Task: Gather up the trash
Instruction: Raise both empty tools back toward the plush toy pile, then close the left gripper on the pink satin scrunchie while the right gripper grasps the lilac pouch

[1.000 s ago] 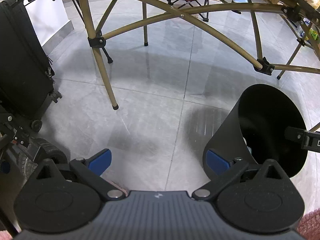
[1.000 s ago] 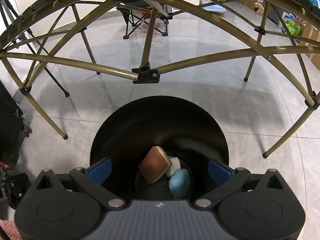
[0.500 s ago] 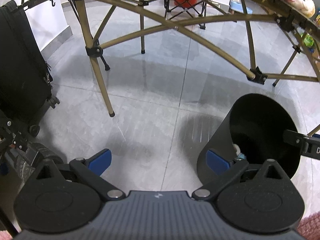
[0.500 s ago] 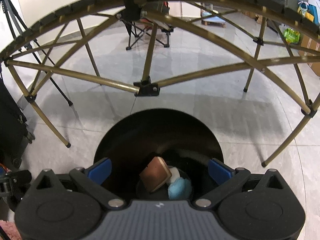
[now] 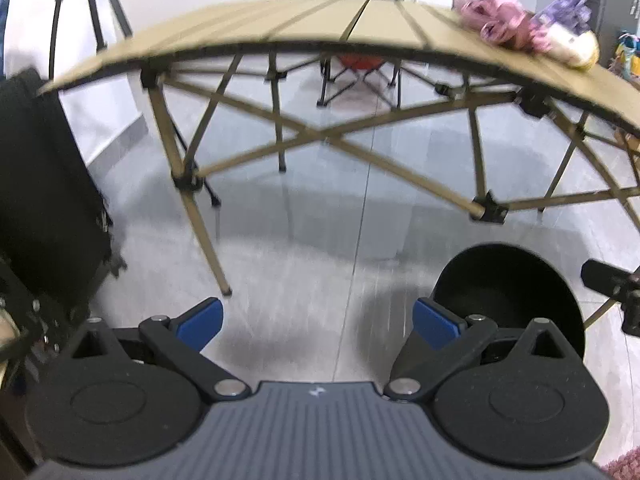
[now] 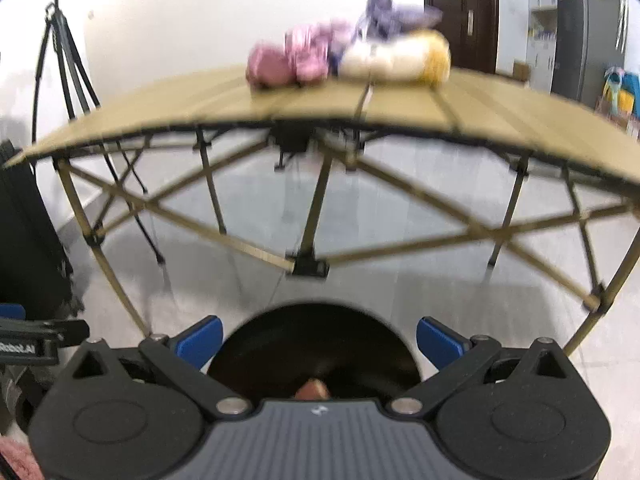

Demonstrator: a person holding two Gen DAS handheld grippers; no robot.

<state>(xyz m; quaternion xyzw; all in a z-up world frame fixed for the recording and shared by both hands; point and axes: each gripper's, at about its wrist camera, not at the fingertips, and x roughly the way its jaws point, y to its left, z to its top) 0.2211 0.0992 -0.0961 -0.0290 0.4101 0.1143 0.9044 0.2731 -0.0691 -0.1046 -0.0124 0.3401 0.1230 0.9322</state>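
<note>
Left gripper (image 5: 318,322): jaws wide, blue pads apart, nothing between them; grey glossy floor tiles (image 5: 304,240) behind. Right gripper (image 6: 318,340): jaws wide, empty.

Black round trash bin (image 6: 316,344), smooth matte wall, stands on the floor at lower centre of the right view, directly behind the jaw gap; a brown piece of trash (image 6: 313,390) shows at its bottom edge, mostly hidden by the gripper body. In the left view the bin sits lower right, interior dark.

Slatted tan counter (image 6: 400,108) on crossed thin metal legs spans the upper frame. On it, blurred: crumpled pink wrappers (image 6: 292,62), purple wrapper (image 6: 390,12), soft cream-yellow roll (image 6: 396,60), touching in one cluster.

Black suitcase (image 5: 44,208) at left edge.
</note>
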